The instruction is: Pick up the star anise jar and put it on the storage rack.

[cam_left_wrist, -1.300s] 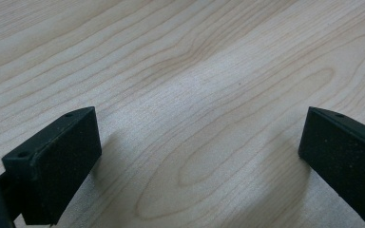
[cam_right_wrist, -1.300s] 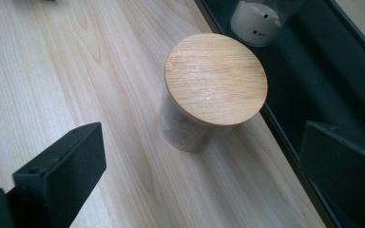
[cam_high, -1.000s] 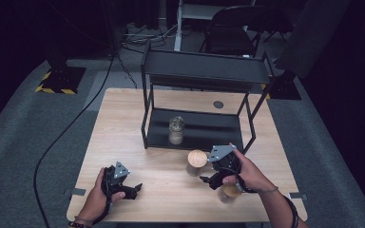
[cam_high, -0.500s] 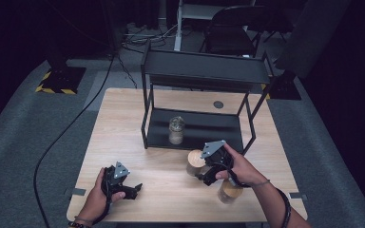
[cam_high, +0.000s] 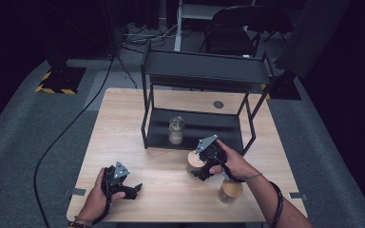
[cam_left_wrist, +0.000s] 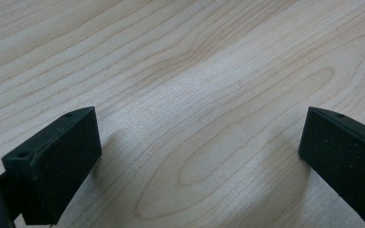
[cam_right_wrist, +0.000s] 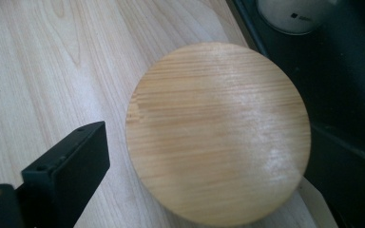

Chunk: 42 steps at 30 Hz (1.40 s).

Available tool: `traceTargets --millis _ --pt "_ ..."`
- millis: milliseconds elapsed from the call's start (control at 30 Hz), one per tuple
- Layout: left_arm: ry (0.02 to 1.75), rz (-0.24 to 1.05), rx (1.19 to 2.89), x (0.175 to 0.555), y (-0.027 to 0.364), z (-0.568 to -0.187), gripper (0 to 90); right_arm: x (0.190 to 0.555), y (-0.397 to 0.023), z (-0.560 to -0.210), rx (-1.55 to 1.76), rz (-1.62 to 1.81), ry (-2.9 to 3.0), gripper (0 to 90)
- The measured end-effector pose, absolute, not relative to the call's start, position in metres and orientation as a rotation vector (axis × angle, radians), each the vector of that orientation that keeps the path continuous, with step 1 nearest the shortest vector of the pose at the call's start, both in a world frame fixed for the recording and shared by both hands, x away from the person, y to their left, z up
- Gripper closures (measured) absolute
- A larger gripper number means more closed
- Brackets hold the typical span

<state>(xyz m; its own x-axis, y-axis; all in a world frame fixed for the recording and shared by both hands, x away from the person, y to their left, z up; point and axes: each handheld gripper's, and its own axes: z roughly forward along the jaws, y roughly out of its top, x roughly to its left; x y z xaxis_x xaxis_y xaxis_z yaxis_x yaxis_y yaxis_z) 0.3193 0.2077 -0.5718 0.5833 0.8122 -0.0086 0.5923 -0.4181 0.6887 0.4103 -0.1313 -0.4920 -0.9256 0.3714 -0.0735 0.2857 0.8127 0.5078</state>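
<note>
right claw (cam_high: 200, 167) over the wooden-lidded jar (cam_high: 195, 163), jaws wide and just been closing, flanking the lid (cam_right_wrist: 217, 130), no grip seen | jar on worktop (cam_high: 123, 123) just before the black shelf rack (cam_high: 204, 71) | second lidded jar (cam_high: 230, 190) near | left claw (cam_high: 132, 189) wide open, empty, low over worktop

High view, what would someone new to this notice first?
The black two-level rack at the table's far middle, with a glass jar on its lower shelf. In front of it the right gripper, its jaws just closing, hangs over a wooden-lidded jar; another lidded jar stands nearer the person. The left gripper rests open at front left.
</note>
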Motion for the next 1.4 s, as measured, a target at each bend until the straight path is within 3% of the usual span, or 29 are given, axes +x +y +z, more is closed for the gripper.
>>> traceTargets --millis 700,1400 --pt "1.111 0.433 2.157 0.319 0.208 -0.572 0.0 0.422 -0.125 -0.502 0.612 0.716 2.876 23.6" --pt "1.111 0.433 2.157 0.319 0.208 -0.572 0.0 0.422 -0.125 -0.502 0.596 0.711 2.877 24.7"
